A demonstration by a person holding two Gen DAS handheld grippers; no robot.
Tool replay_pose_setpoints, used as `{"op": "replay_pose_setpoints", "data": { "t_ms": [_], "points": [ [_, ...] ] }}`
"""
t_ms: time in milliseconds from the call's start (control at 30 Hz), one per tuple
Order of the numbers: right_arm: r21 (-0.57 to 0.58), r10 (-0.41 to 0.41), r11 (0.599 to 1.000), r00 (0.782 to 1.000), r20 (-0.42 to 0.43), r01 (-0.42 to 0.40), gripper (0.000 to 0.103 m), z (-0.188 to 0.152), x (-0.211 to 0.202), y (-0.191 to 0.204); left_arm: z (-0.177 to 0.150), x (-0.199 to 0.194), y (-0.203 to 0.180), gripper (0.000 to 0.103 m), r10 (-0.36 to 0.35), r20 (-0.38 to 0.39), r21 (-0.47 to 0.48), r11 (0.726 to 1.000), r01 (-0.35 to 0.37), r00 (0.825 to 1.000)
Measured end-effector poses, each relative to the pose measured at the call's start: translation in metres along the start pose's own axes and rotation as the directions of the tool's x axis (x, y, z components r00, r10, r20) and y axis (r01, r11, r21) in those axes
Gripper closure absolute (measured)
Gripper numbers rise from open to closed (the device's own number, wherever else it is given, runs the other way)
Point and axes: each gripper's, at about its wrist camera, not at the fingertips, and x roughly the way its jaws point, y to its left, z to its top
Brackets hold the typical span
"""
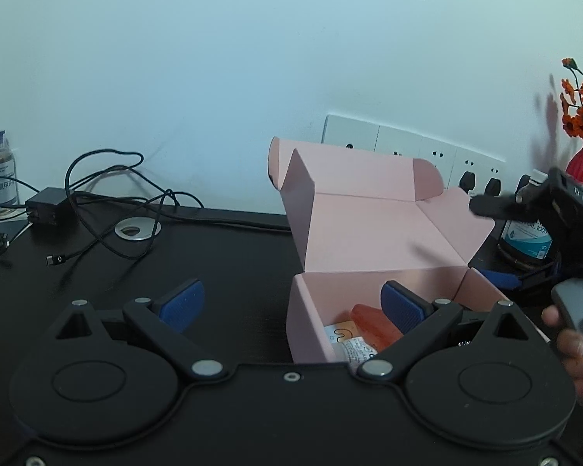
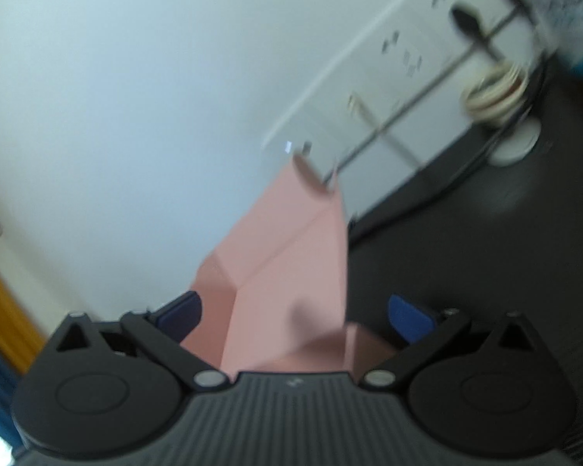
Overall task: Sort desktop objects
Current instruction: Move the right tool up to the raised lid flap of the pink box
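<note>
One pink cardboard box (image 1: 369, 233) stands open on the dark bench (image 1: 213, 256), right of centre, its lid raised towards the far wall. It looks light and thin-walled, so it would likely buckle if squeezed; a wall edge or the lid flap seems the place to pinch. Inside lie two things that I can make out: an orange piece (image 1: 373, 320) and a small labelled item (image 1: 349, 343). The left tongs (image 1: 293, 303) hang spread wide, holding nothing, one pad over the box. The right tongs (image 2: 295, 316) gape too, empty, straddling the lid flap (image 2: 291, 256). One black charger (image 1: 44, 206) with its tangled cable lies far left.
</note>
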Motion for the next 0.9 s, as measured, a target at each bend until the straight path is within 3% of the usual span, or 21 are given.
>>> {"op": "replay_pose_setpoints", "data": {
  "t_ms": [167, 433, 500, 600, 733, 900],
  "points": [
    [-0.028, 0.038, 0.999, 0.999, -0.022, -0.039, 0.001, -0.003, 0.007, 0.0, -0.002, 0.0, -0.003, 0.004, -0.008, -0.005, 0.01, 1.0, 0.008, 1.0],
    [-0.039, 0.072, 0.997, 0.997, -0.006, -0.073, 0.001, -0.001, 0.01, 0.002, 0.007, 0.001, -0.003, 0.002, -0.016, 0.061, -0.005, 1.0, 0.016, 0.998],
    [-0.04, 0.095, 0.995, 0.995, 0.012, -0.094, 0.001, 0.0, 0.004, 0.003, 0.011, 0.005, -0.007, 0.002, -0.052, 0.053, 0.0, 0.999, 0.052, 0.997],
    [-0.03, 0.135, 0.991, 0.99, 0.031, -0.134, 0.001, 0.002, -0.003, 0.004, 0.015, 0.02, -0.018, 0.002, -0.045, 0.006, 0.012, 0.999, 0.045, 0.999],
    [-0.011, 0.147, 0.989, 0.989, 0.025, -0.147, 0.001, 0.002, -0.003, 0.002, 0.023, 0.038, -0.02, 0.002, -0.08, -0.031, -0.067, 0.995, 0.078, 0.996],
    [0.014, 0.151, 0.988, 0.988, 0.026, -0.152, 0.001, 0.004, -0.004, 0.0, 0.034, 0.041, -0.017, 0.002, -0.133, 0.006, -0.163, 0.978, 0.132, 0.991]
  ]
}}
